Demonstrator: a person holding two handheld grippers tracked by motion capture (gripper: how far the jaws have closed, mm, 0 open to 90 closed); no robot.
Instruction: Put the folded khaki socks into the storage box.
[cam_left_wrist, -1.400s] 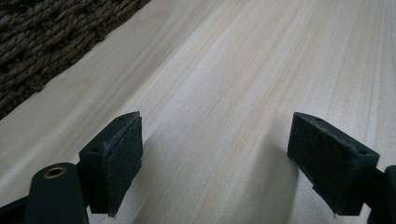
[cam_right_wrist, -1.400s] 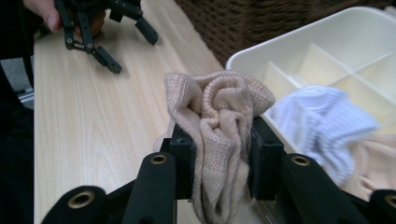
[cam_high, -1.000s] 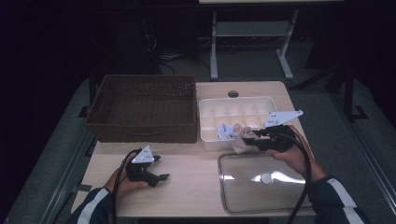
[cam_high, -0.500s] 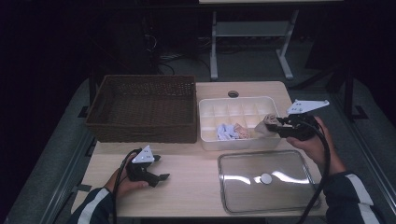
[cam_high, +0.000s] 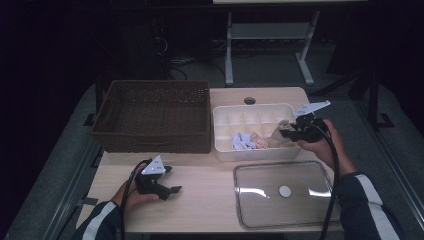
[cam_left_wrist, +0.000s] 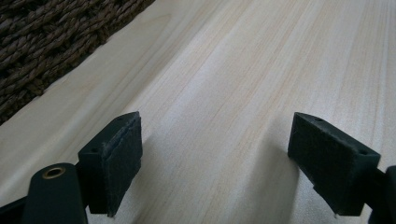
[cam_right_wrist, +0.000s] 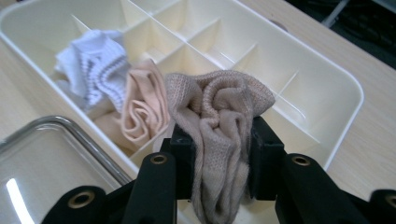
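A cream divided box (cam_high: 222, 120) (cam_right_wrist: 327, 74) stands at the middle right of the wooden table. Two rolled cloths lie in its near compartments: a white one (cam_high: 241, 141) (cam_right_wrist: 95, 65) and a pink one (cam_high: 258, 140) (cam_right_wrist: 142, 105). My right gripper (cam_high: 284, 132) (cam_right_wrist: 219, 163) is shut on a beige knitted sock (cam_right_wrist: 219, 121) (cam_high: 278, 133), held just over the box's near right part. My left gripper (cam_high: 170, 180) (cam_left_wrist: 217, 154) rests on the table at the front left, open, with bare wood between its jaws.
A dark woven basket (cam_high: 155, 115) (cam_left_wrist: 51, 37) stands left of the box. A clear lid (cam_high: 282, 192) (cam_right_wrist: 42, 163) with a round knob lies flat in front of the box. A round hole (cam_high: 249, 100) sits in the table behind the box.
My right gripper has swung right from over the box's near edge and then back in toward the box's right end, still holding the sock. The left gripper has stayed put.
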